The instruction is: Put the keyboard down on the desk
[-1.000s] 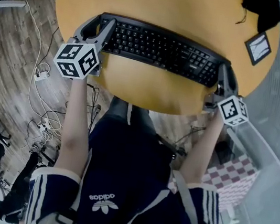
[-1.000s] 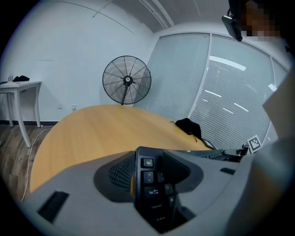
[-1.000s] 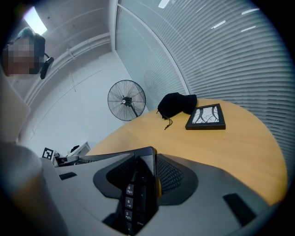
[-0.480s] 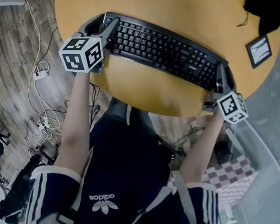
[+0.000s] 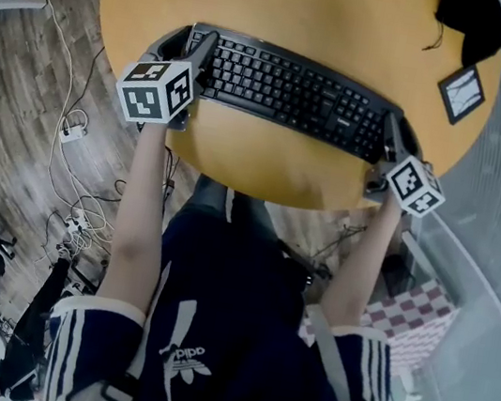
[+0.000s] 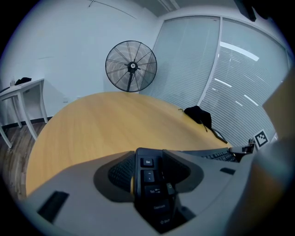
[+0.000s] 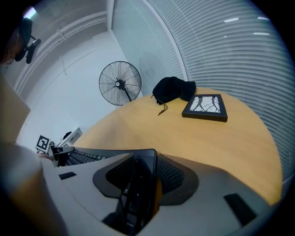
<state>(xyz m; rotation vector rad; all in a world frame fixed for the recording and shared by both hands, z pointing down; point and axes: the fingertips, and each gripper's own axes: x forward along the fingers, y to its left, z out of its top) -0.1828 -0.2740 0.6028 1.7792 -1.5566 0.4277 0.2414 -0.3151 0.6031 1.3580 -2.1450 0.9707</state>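
Note:
A black keyboard (image 5: 288, 92) stretches across the near part of the round wooden desk (image 5: 293, 2), held at both ends. My left gripper (image 5: 188, 41) is shut on its left end, where the Esc key column (image 6: 148, 182) sits between the jaws. My right gripper (image 5: 400, 134) is shut on the right end (image 7: 138, 184), pinched edge-on between the jaws. The keyboard lies roughly level, low over the desk; I cannot tell whether it touches the wood.
A black cloth (image 5: 466, 21) and a small framed picture (image 5: 462, 90) lie at the desk's far right. A standing fan (image 6: 131, 67) and a white side table (image 6: 23, 87) are beyond the desk. Cables (image 5: 82, 128) trail on the floor at left. Blinds cover the glass wall on the right.
Both grippers have carried the keyboard slightly farther onto the desk and a little to the right. The left gripper's cube has risen and tilted. The grip on both ends is unchanged.

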